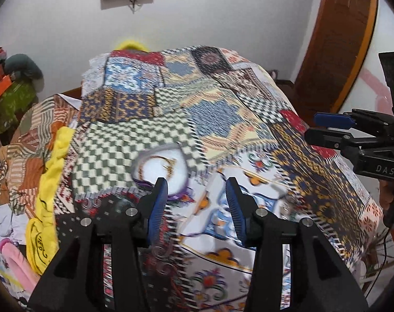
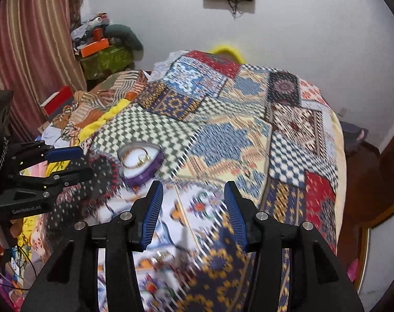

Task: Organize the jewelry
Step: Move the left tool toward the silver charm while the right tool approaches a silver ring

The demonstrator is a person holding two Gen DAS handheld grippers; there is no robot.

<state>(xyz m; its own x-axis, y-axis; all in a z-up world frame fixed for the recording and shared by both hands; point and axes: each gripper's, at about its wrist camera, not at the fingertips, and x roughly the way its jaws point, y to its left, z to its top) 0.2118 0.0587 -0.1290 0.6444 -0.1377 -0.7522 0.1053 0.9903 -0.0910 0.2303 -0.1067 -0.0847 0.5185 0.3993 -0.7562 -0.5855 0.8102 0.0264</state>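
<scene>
Both grippers spread, left gripper [image 1: 197,182], right gripper [image 2: 194,186], round purple-rimmed tray [image 2: 141,162], patchwork quilt [image 2: 235,135]

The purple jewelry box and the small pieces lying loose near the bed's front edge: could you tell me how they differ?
The purple jewelry box is an open round case with a white lining; the loose pieces lie bare on the patterned bedspread.
The box holds gold-coloured pieces and reads fairly well; the loose pieces are too blurred to identify.
Both rest on the bedspread, ungripped.

Each tool, left tool [image 1: 197,195] and right tool [image 2: 194,200], is built of black plastic, fitted with ribbed blue pads [image 1: 159,202] and silver screws [image 1: 131,211].
</scene>
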